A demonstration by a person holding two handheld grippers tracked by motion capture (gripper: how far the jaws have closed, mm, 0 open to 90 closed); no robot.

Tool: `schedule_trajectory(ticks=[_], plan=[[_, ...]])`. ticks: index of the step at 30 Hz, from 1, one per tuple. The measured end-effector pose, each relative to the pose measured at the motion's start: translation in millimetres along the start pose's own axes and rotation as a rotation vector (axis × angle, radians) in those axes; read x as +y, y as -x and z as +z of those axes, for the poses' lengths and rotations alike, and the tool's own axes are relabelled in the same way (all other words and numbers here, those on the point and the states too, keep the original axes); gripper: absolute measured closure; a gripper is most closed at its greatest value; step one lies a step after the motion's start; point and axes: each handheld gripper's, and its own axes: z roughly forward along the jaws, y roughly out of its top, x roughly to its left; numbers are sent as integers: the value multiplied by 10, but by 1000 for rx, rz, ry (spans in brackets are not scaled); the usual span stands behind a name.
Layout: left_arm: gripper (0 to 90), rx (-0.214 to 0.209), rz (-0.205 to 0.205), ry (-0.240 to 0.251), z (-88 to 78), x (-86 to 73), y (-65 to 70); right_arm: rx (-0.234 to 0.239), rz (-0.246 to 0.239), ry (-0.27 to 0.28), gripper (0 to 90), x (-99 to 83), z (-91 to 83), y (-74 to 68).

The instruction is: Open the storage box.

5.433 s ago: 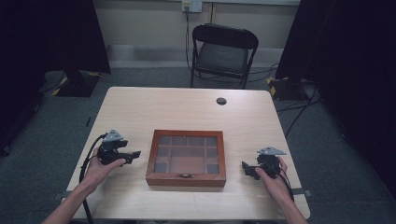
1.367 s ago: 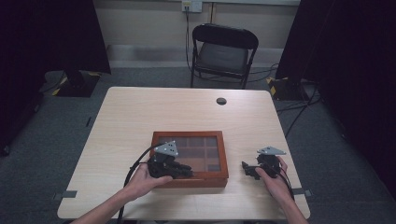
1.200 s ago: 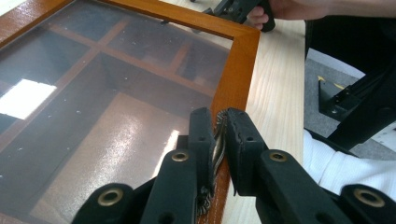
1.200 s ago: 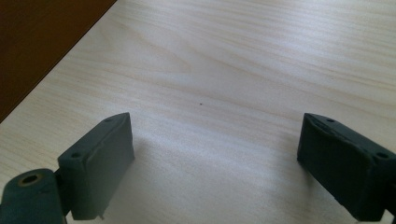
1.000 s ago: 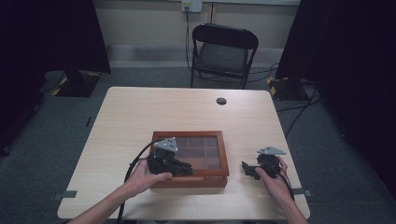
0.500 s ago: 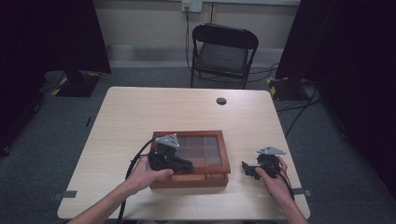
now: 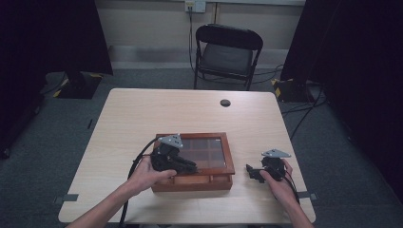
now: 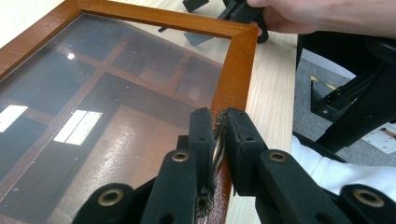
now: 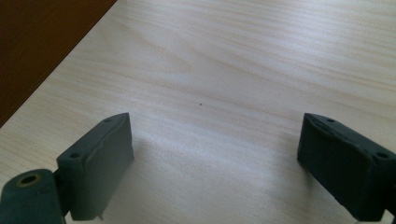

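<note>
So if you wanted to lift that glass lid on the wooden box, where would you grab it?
Probably by the small metal clasp at the middle of the front edge of the lid, coming from the person's side. The flat glass and flush frame offer little else to pinch, and the left gripper is closed on that clasp with the lid's front slightly raised.

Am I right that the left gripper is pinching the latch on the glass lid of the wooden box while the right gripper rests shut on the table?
Not quite: the right gripper is open, its jaws wide apart over the bare table, as the right gripper view shows. The left gripper does pinch the latch on the glass lid of the wooden box.
</note>
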Motion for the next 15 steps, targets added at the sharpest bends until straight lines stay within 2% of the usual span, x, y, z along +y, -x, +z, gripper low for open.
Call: schedule_trajectory(ticks=[1,5,10,15], plan=[[812,-1,4,-12,-13,7,-4,0,-1,0,96,0,1,1],[812,-6,-1,5,-38,31,-8,-1,0,-1,96,0,0,0],[811,6,6,18,-77,82,0,-1,0,-1,96,0,0,0],[810,17,10,8,-117,130,1,-1,0,-1,96,0,0,0]])
